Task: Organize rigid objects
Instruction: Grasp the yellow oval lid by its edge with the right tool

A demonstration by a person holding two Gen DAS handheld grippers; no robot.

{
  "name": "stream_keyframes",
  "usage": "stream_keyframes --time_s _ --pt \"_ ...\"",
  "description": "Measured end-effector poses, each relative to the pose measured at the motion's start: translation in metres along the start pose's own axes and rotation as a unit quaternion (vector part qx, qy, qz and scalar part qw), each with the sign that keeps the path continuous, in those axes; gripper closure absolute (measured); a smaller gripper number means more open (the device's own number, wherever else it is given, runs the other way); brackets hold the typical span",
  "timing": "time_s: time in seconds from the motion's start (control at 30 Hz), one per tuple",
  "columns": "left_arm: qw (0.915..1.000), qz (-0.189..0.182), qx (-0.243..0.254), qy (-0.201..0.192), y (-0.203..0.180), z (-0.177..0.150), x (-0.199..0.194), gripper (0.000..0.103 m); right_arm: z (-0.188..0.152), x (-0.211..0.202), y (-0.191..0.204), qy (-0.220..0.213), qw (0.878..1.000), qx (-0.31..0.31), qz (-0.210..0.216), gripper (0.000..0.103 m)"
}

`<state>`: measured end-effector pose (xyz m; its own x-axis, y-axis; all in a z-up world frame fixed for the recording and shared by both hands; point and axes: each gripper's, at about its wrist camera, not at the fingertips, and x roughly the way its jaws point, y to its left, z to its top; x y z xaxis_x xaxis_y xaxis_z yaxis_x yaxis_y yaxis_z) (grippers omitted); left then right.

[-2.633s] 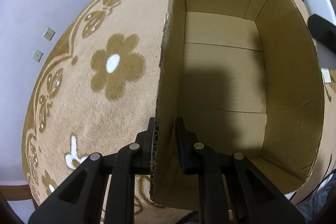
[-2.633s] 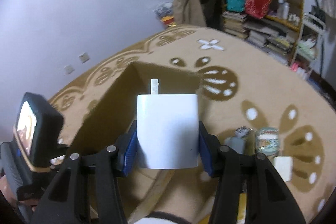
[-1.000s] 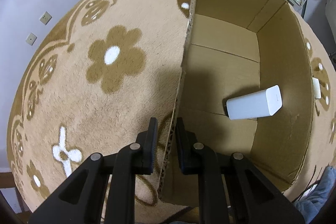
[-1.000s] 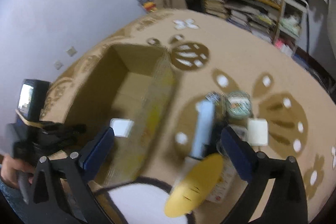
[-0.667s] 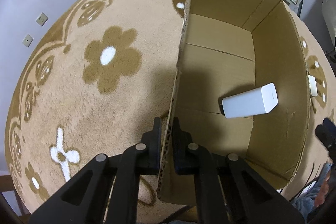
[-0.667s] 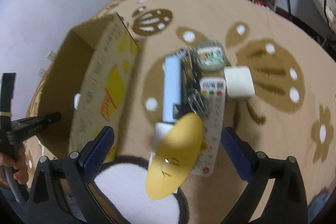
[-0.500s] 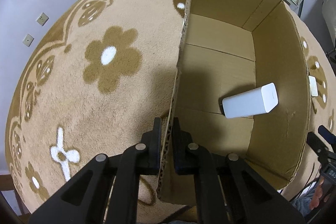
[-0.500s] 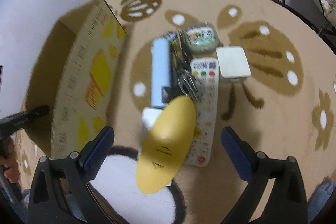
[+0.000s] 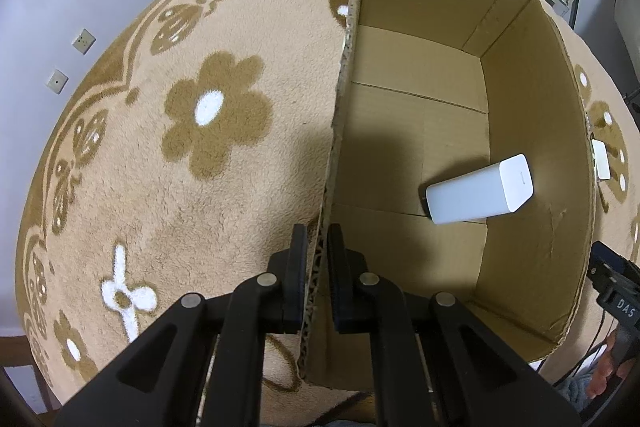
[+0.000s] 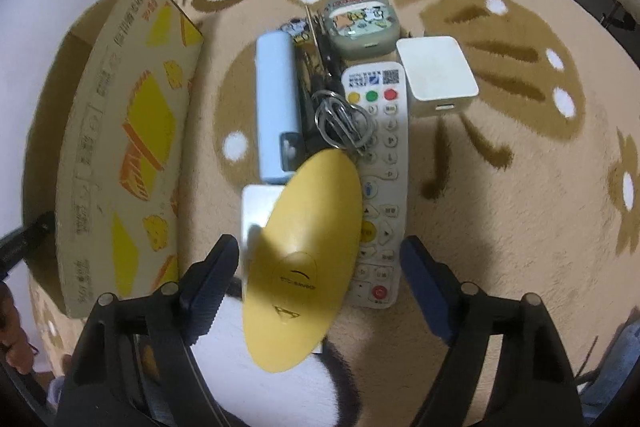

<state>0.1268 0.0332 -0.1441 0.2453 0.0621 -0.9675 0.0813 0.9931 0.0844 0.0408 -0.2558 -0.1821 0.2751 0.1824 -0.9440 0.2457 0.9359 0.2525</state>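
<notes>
- Beige plush carpet (image 9: 168,195), brown flower and butterfly motifs, deep pile; broad bare stretch left of the box in the left wrist view, another wide bare stretch right of the clutter in the right wrist view.
- Open-topped cardboard box (image 9: 532,187), corrugated edge raw and slightly frayed, plain brown inside, printed yellow and orange on the outer wall (image 10: 132,131); floor mostly free, seams of the bottom flaps visible.
- Left gripper (image 9: 317,247), black, closed tight on the near wall of the box, one finger outside, one inside, rim pinched between.
- Right gripper (image 10: 320,267), black arms, blue pads; jaws wide and closing, flanking the yellow disc without touching it, nothing pinched.
- Yellow oval disc (image 10: 300,267), smooth matt plastic, tilted, overlapping a flat white slab (image 10: 256,207) and the remote's edge.
- White remote control (image 10: 380,187), long, rounded, coloured buttons, lying lengthways just right of the disc.
- Pale blue cylinder-like case (image 10: 276,95), smooth, parallel to the remote, dark items and a wire whisk head (image 10: 340,123) wedged between.
- White rectangular block (image 9: 480,191), rounded corners, glossy, lying on its side on the box floor near the right wall.
- White square charger (image 10: 436,75), touching the remote's top corner.
- Grey-green rounded tin (image 10: 360,23), pictured lid, at the far end of the cluster.
</notes>
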Motion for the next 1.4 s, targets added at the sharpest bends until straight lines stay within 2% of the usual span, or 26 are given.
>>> stream_keyframes --time_s 0.1,0.2,0.27,0.53,0.7,0.8,0.83,1.03,1.2,1.4 --pt "1.0 0.002 0.002 -0.001 0.0 0.0 -0.001 0.094 0.001 -0.002 0.004 0.0 1.0 0.0 0.003 0.016" --pt "1.0 0.002 0.001 -0.001 0.0 0.0 -0.001 0.094 0.004 0.003 0.01 0.008 1.0 -0.005 0.009 0.031" --pt "1.0 0.001 0.0 0.0 0.0 0.0 -0.001 0.094 0.005 0.005 0.011 0.012 1.0 -0.008 -0.003 0.032" --pt "0.9999 0.011 0.008 -0.002 -0.003 -0.001 -0.001 0.094 0.006 0.007 0.007 0.021 1.0 0.008 0.001 0.03" --pt "0.9998 0.015 0.011 -0.004 -0.004 -0.001 -0.002 0.094 0.008 0.005 -0.001 0.01 0.999 0.039 0.033 0.03" --pt "1.0 0.008 0.004 -0.002 -0.002 -0.001 -0.001 0.094 0.009 0.004 -0.003 0.013 0.995 0.055 0.079 0.044" --pt "1.0 0.008 0.004 -0.001 -0.002 -0.001 -0.001 0.094 0.009 0.005 -0.003 0.015 0.994 0.06 0.085 0.045" --pt "0.9999 0.013 0.009 -0.003 -0.004 -0.001 -0.001 0.094 0.008 0.017 0.013 0.031 0.998 0.023 0.051 0.045" --pt "0.9999 0.011 0.008 -0.002 -0.004 -0.001 -0.001 0.093 0.011 0.01 0.037 0.01 0.999 -0.033 -0.003 0.045" --pt "0.9999 0.012 0.009 -0.002 -0.003 -0.001 -0.001 0.093 0.01 0.017 0.062 0.03 0.997 -0.077 -0.008 0.045"
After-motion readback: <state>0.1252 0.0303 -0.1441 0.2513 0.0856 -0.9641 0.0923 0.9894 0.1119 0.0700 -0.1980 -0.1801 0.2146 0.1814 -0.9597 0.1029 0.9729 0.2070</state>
